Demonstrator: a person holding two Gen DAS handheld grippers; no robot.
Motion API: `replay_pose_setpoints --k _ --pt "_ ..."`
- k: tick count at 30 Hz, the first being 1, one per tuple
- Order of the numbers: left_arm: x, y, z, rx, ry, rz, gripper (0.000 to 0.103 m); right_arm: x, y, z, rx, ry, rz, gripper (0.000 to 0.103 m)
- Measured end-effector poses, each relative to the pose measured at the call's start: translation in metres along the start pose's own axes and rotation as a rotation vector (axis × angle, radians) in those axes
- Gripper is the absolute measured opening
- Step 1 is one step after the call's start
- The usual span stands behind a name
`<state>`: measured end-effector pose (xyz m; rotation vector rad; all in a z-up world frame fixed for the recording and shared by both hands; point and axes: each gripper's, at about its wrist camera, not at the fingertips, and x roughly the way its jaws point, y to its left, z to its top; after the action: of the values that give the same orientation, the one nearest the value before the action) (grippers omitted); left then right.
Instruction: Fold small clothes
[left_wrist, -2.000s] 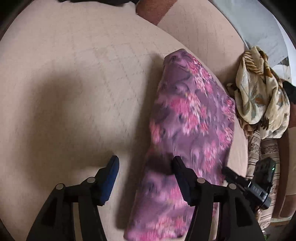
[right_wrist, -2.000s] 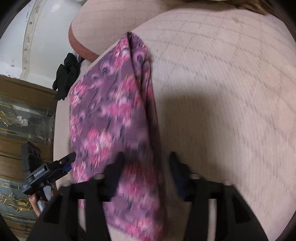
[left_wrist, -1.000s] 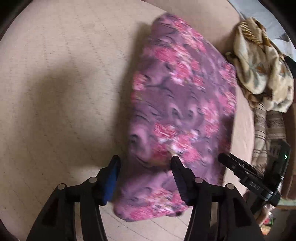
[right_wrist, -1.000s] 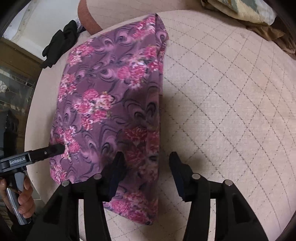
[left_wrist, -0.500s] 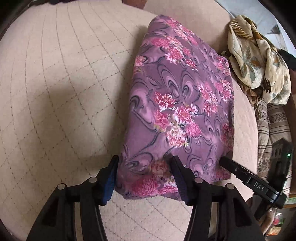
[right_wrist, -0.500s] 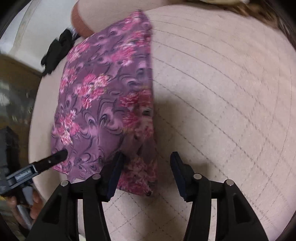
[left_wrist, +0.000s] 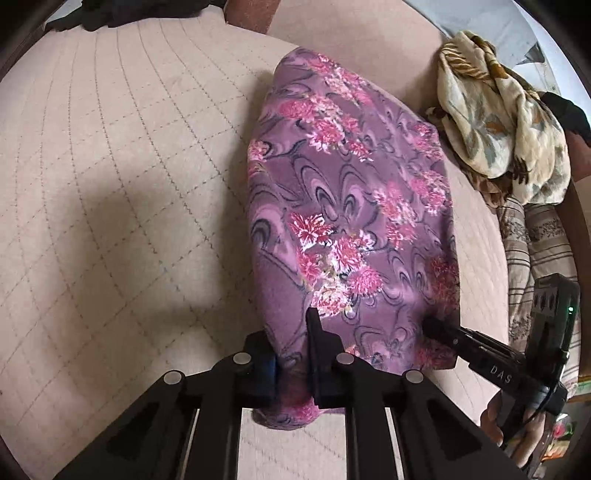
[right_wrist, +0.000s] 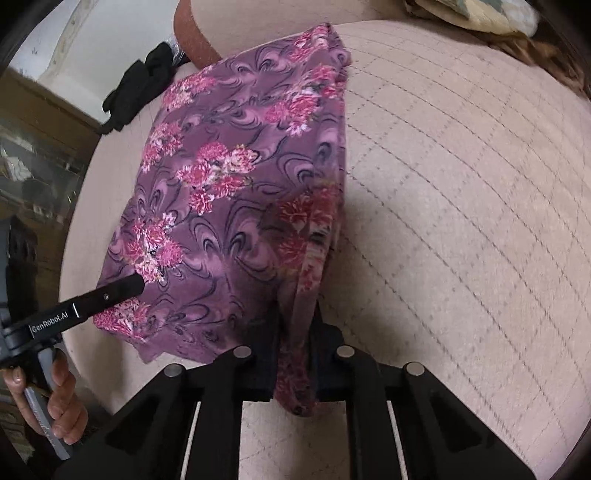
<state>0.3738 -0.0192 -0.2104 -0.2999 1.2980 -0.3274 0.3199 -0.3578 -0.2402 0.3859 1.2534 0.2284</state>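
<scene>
Both near corners of the floral garment (left_wrist: 351, 206) are pinched. Left claw (left_wrist: 291, 354) is closing, jaws narrow, near-left corner bunched between the pads. Right claw (right_wrist: 295, 347) is closing too, near-right edge gripped, a tail of fabric hanging below the jaws.

Location: the garment is laid on a beige quilted cushion (left_wrist: 122, 155), most likely a sofa seat, far end reaching the seat's back edge. Each claw is seen from the other wrist: right claw at the garment's near-right corner in the left view, left claw at the near-left corner in the right view.

Step judged: near hem grabbed for a fold away toward the far end.

How it should be done well:
- Grip to be confirmed on all layers before lifting; the right side appears to hold a doubled edge, so a slipped inner layer is a risk.
- Both corners to be raised together and level, hem kept taut between the claws, no twist.
- Hem to be carried over and laid on the far edge, corners matched, then released.
- Drag across the quilting to be avoided; fabric looks thin and clingy.

Garment look: purple ground, dark swirl motif, pink and white flower clusters. Appears already folded lengthwise into a long panel; surface fairly flat, right edge slightly curled.

A cream patterned cloth pile (left_wrist: 502, 122) sits well apart at the right; a black item (right_wrist: 136, 88) beyond the far-left corner. Neither is in the fold path.
</scene>
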Motion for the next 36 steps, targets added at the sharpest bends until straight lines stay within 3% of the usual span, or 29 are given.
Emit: replay_pose_setpoints --k 3,8,12,13,16,18,21,22,23,25,27,29,31,34,36 --pt "-0.020 0.010 -0.026 -0.055 -0.008 -0.070 0.011 -0.018 -0.010 -0.017 0.049 -0.023 0.071 0.010" --pt "-0.046 0.032 -0.099 -0.121 0.002 -0.140 0.011 -0.039 -0.016 -0.096 0.108 -0.027 0.142 0.010" --pt "-0.057 0.044 -0.142 -0.153 -0.006 -0.196 0.012 -0.049 -0.018 -0.139 0.121 -0.027 0.176 0.010" --pt "-0.054 0.044 -0.150 -0.133 -0.007 -0.183 0.013 -0.047 -0.019 -0.145 0.119 -0.018 0.169 0.011" --pt "-0.042 0.036 -0.160 -0.061 -0.040 -0.054 0.030 -0.034 -0.024 -0.153 0.096 -0.017 0.136 0.019" --pt "-0.041 0.029 -0.160 -0.029 -0.060 -0.021 0.030 -0.037 -0.026 -0.154 0.106 -0.028 0.153 0.020" --pt "-0.047 0.021 -0.166 -0.002 -0.088 0.028 0.031 -0.041 -0.020 -0.158 0.080 -0.038 0.104 0.024" --pt "-0.047 0.022 -0.169 -0.008 -0.082 0.040 0.028 -0.039 -0.018 -0.160 0.072 -0.028 0.085 0.024" --pt "-0.048 0.020 -0.171 -0.005 -0.086 0.052 0.018 -0.039 -0.016 -0.163 0.073 -0.033 0.066 0.022" --pt "-0.055 0.007 -0.173 0.041 -0.106 0.091 0.014 -0.041 -0.013 -0.166 0.069 -0.022 0.016 0.013" --pt "-0.060 -0.004 -0.176 0.075 -0.136 0.135 0.014 -0.041 -0.011 -0.166 0.093 -0.008 0.005 0.009" --pt "-0.058 0.005 -0.175 0.039 -0.123 0.150 0.022 -0.045 -0.012 -0.168 0.124 -0.005 -0.020 0.009" --pt "-0.058 0.019 -0.178 -0.002 -0.109 0.156 0.032 -0.053 -0.012 -0.175 0.176 -0.006 -0.045 0.018" --pt "-0.071 0.020 -0.184 -0.005 -0.125 0.153 0.033 -0.076 -0.007 -0.186 0.213 -0.016 -0.109 0.023" --pt "-0.080 0.017 -0.188 0.002 -0.147 0.163 0.033 -0.102 -0.002 -0.194 0.238 -0.045 -0.178 0.037"
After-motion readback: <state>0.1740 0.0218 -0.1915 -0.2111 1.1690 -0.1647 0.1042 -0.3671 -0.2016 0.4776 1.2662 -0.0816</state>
